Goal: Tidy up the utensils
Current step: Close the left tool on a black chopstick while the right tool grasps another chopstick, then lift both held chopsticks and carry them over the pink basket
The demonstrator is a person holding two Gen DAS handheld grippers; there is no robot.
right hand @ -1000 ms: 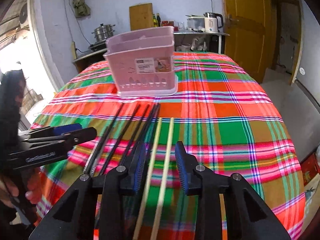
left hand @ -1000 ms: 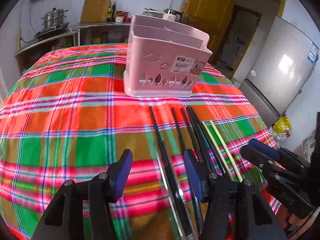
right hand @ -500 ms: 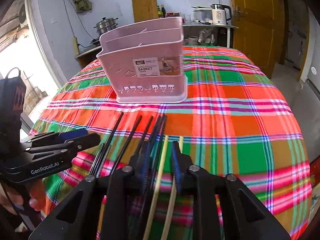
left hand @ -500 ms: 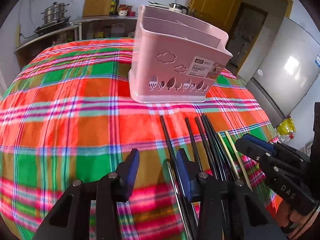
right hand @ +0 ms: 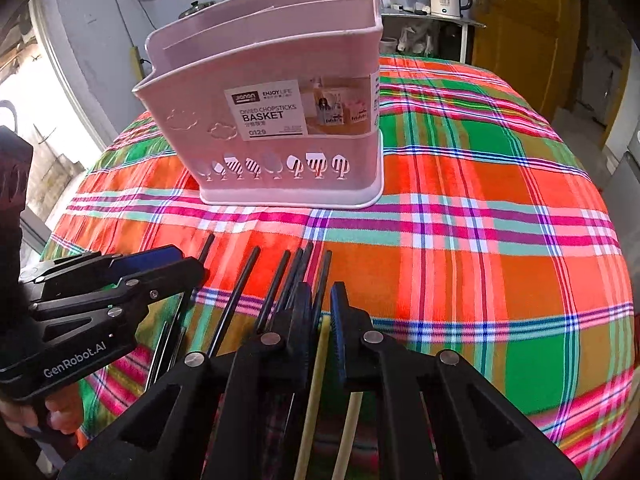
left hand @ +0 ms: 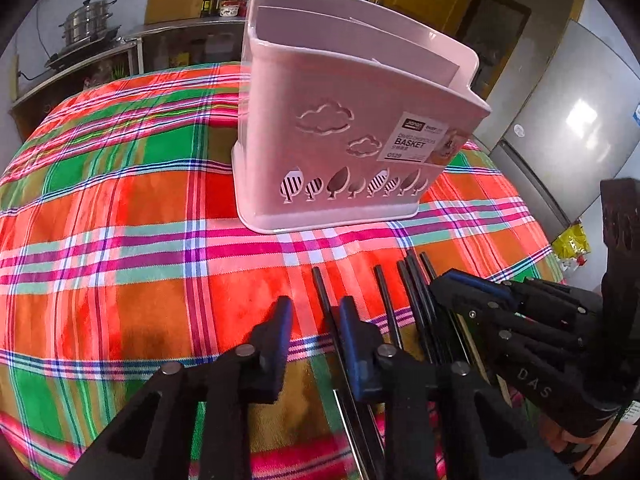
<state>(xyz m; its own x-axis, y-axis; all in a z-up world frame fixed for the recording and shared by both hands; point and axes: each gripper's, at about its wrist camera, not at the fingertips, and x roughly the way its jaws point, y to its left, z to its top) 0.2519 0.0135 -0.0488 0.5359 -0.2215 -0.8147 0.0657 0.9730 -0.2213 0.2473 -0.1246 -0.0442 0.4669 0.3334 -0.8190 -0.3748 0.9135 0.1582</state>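
Both tongs closing over chopsticks laid in front of the pink chopstick basket.

Pink chopstick basket point(right hand: 280, 120) stands upright on the plaid tablecloth point(right hand: 460, 248), mid-counter, w/ a "BASKET" label on its front wall. Black chopsticks point(right hand: 240, 292) lie side by side just in front of it, tips toward the basket but apart from it; two pale bamboo chopsticks point(right hand: 316, 380) lie on their right. Left tongs point(left hand: 314, 320) are narrowing, jaws still apart, leftmost black chopstick point(left hand: 322, 288) running between them; can't tell if the pads touch it yet. Right tongs point(right hand: 320, 316) nearly together, closing around one bamboo stick; the other passes under the right-hand finger. A hand point(left hand: 592, 452) shows at the frame edge.
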